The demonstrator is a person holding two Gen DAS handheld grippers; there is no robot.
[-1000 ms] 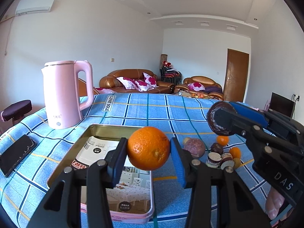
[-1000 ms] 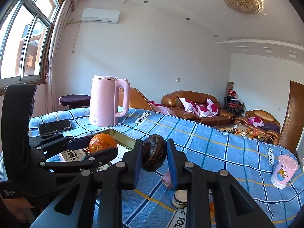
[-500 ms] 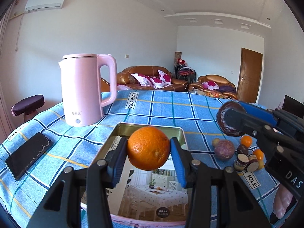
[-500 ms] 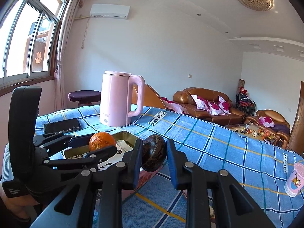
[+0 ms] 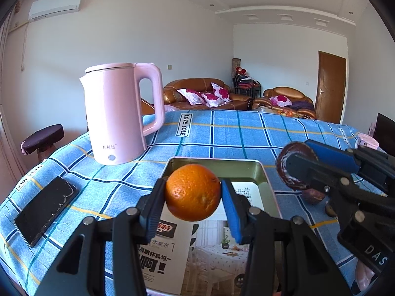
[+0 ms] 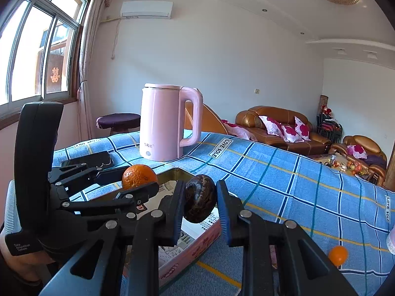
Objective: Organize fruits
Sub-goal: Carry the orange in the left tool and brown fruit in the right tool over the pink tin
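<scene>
My left gripper is shut on an orange, held in the air over the near half of an open tin box lined with printed paper. The right gripper is shut on a dark brown wrinkled fruit and hovers at the box's right side. In the left wrist view that dark fruit shows at the right, clamped between blue pads. In the right wrist view the orange hangs to the left over the box.
A pink kettle stands behind the box to the left. A black phone lies on the blue checked cloth at the left. A purple fruit and a small orange fruit lie right of the box. A stool stands beyond the table edge.
Both grippers have moved left across the table with their fruits; the box now lies under them, the kettle looks closer, and the loose fruit pile has slid off to the right.
</scene>
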